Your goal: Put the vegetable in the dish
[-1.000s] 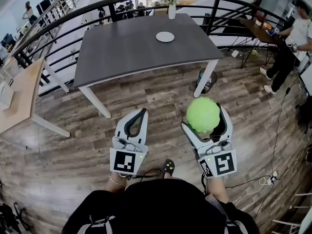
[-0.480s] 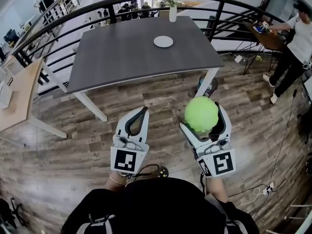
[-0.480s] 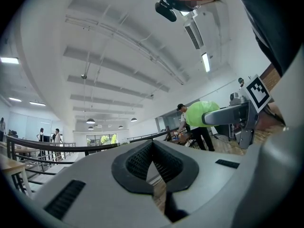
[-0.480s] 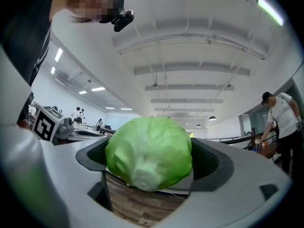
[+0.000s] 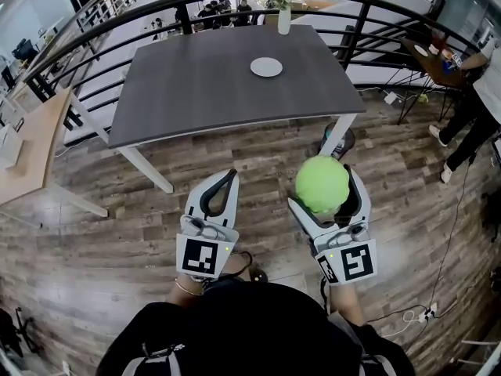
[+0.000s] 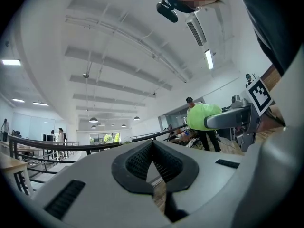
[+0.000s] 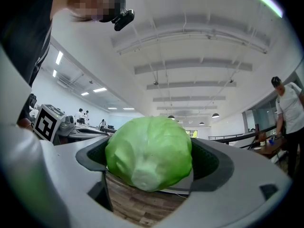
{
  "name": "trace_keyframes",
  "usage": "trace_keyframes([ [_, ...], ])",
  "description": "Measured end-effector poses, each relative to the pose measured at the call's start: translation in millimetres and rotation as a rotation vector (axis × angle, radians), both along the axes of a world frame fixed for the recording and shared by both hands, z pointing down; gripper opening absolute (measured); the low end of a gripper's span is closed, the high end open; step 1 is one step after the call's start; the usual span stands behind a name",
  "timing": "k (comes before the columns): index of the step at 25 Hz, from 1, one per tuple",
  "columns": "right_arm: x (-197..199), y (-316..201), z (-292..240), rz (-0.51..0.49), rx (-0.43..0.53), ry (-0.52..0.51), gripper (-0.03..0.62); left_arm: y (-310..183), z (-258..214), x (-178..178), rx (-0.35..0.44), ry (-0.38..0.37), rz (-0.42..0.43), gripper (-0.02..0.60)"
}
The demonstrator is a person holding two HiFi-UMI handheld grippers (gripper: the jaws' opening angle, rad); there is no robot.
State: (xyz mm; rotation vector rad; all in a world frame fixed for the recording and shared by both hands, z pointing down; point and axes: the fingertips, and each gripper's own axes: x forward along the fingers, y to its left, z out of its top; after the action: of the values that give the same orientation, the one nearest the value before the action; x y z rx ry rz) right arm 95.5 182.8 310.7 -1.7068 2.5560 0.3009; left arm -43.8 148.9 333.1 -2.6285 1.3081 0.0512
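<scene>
The right gripper, pointing forward over the wooden floor, clamps a round, smooth green cabbage. Beside it, the left gripper has its jaws pressed together, empty.

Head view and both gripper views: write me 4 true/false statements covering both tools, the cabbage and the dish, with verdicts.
1. The right tool is shut on the cabbage. True.
2. The left tool holds a second vegetable. False: its jaws are together with nothing between them.
3. The cabbage lies in the dish. False: the dish sits on the table with nothing visible in it, while the cabbage is held over the wood floor, short of the table.
4. The dish is on the table's far half, near a vase. True.
</scene>
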Motion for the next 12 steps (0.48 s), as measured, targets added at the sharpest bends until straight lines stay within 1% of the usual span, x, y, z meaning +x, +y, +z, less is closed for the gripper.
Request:
trace_keyframes([
  [7,4.2,-24.8,1.7,0.003,-0.004,-0.006,0.502,-25.4,0.1,7.0,0.016,-0.020,0.008,0.000],
  [12,6.4,-48.7,3.0,0.011,-0.012,-0.004,0.502,-51.5,2.8,12.3,0.000,-0.012,0.019,0.000],
])
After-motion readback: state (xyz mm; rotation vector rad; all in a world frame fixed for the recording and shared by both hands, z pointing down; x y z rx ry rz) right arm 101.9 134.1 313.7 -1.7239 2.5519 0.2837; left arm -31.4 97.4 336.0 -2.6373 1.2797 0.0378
